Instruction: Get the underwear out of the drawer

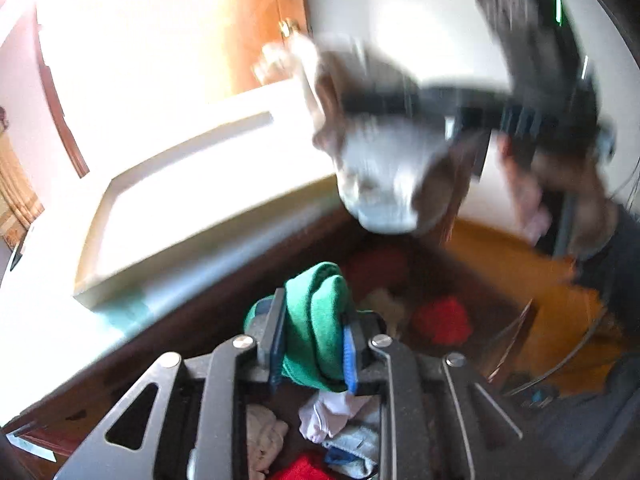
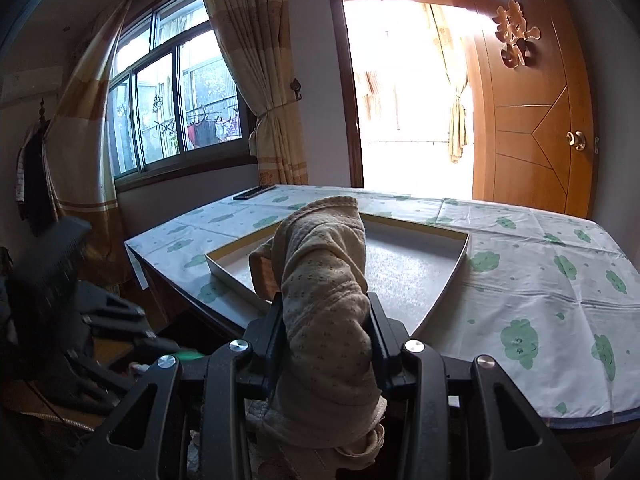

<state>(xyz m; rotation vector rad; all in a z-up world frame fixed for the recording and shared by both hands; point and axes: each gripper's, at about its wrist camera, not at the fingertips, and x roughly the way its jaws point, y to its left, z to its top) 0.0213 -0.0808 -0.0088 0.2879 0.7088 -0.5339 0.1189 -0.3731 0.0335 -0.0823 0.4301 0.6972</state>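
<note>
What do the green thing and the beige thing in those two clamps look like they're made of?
The green garment in the left gripper looks like soft, matte knitted fabric, with fine ribbing showing. The beige garment in the right gripper also looks knitted, probably cotton: rows of tiny eyelet holes and a stitched hem.

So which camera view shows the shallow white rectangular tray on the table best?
The right wrist view: the shallow white rectangular tray is sharp there, rim and grey floor visible, partly behind the beige cloth. In the left wrist view the tray is overexposed and blurred.
</note>
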